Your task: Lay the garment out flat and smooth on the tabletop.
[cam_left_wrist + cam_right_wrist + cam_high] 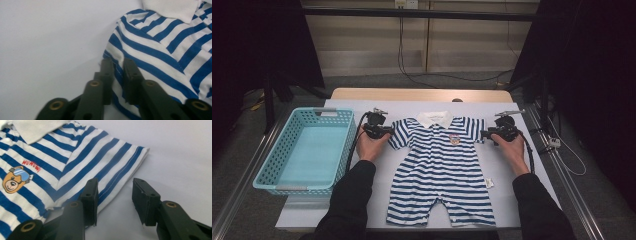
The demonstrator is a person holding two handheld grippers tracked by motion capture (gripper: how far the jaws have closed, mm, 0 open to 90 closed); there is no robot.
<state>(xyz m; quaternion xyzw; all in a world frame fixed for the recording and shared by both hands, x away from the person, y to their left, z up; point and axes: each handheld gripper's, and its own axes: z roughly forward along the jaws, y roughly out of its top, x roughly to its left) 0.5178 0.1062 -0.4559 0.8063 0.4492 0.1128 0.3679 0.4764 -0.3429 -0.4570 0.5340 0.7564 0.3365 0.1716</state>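
Striped romper (439,167) lies flat and face up on the white sheet (512,165) that covers the desk, collar toward the far edge and legs toward the near edge, roughly midway between the left and right edges. Its two short sleeves spread out to the sides, and one hand-held gripper sits at each sleeve.

At the garment's left sleeve (125,65), the left hand-held gripper (119,66) is clenched on the fabric: in the left gripper view the two black jaws stand nearly together with the blue-and-white sleeve hem pinched between them, just at the sleeve's outer edge. In the high view that left hand-held gripper (384,131) meets the sleeve from the side nearer the blue basket (272,165), which stands by the desk's left edge, apart from the romper.

At the right sleeve (120,167), the right hand-held gripper (115,192) has its jaws partly apart. One jaw rests over the striped sleeve close to its hem; the other stands over the bare white sheet just outside the hem, so the sleeve edge lies between them and is not pinched. In the high view this right hand-held gripper (486,134) is level with the other one, at the side toward the desk's right edge
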